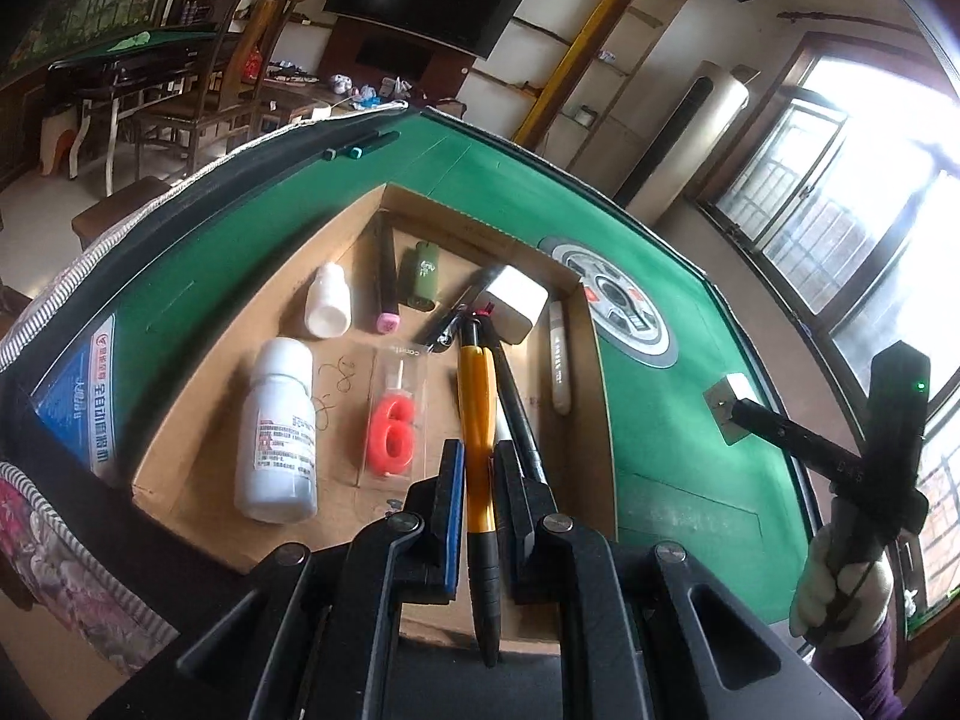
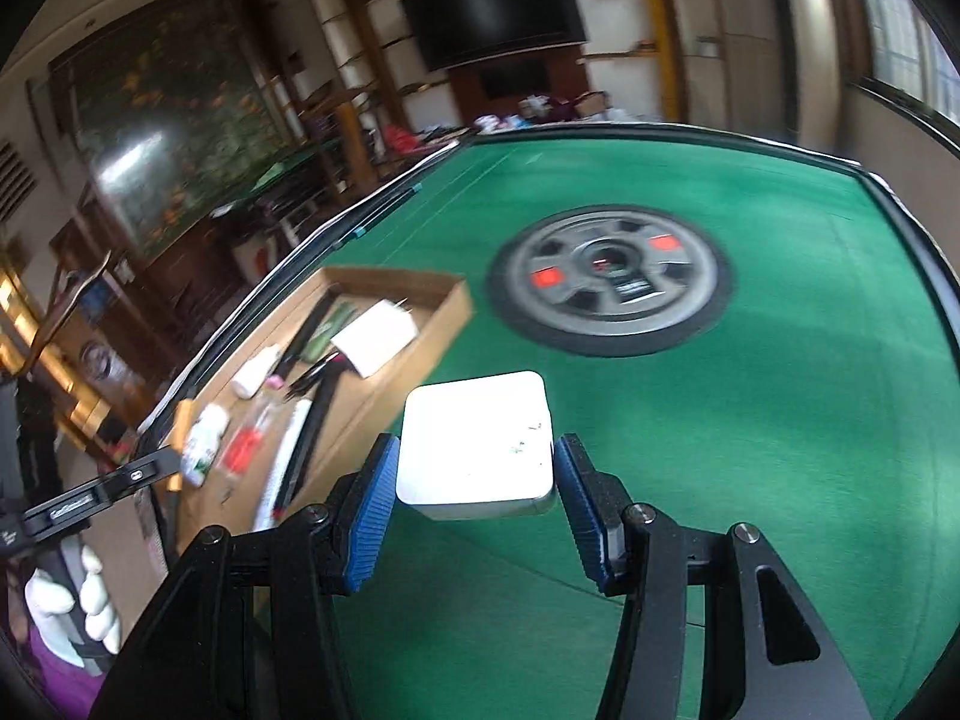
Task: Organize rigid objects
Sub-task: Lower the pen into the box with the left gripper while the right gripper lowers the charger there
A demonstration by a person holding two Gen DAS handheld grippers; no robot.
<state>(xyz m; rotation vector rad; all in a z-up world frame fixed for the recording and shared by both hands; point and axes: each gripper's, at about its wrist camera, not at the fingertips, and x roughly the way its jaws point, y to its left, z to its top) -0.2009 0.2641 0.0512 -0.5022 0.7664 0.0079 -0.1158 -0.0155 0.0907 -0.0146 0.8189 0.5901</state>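
The box is crowded with bottles, pens and a charger; green tabletop beside it lies open.

Orange-black pen; white block; green table felt.

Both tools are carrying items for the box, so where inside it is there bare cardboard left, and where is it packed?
In the shallow cardboard box, bare floor lies between the large white bottle and the small white bottle, and before the red number-six candle. The far corner around the white square adapter and green lighter is crowded.
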